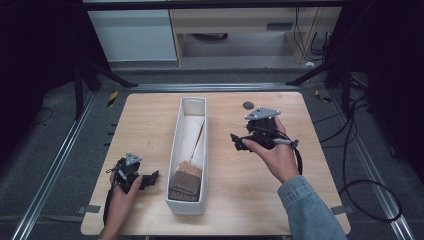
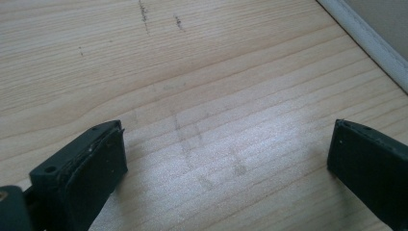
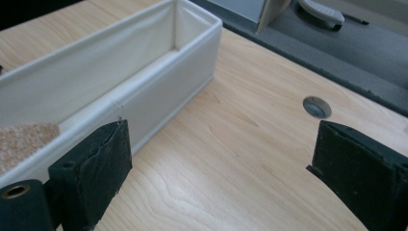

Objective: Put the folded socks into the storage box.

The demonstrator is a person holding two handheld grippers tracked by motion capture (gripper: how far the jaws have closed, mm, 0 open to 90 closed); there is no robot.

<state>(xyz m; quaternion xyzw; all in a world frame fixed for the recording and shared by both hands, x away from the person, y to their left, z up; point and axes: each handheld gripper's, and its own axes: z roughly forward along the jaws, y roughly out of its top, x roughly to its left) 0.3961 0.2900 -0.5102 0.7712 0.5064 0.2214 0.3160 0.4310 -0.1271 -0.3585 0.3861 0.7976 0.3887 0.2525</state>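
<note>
bin (image 1: 188,150): long white fabric | brown ribbed knit (image 1: 185,182) inside | wood-grain table (image 1: 250,190) | both hand-held grippers gape, empty

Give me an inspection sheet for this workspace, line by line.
Surface: pale wood table, a few dark scuff marks, a round hole near the far edge.
Job's things: long white bin lying lengthwise mid-table; a folded brown knit cloth sits in its near end, the far end bare.
Clutter: nothing seen.
Grippers: left gripper low by the bin's near left side, jaws apart, holding nothing; right gripper raised right of the bin, jaws apart, holding nothing.
Cables: one black cable trails from the right gripper; more loop on the floor at right.
Surroundings: grey floor, metal rails, dark frame legs, pale furniture beyond the table.
</note>
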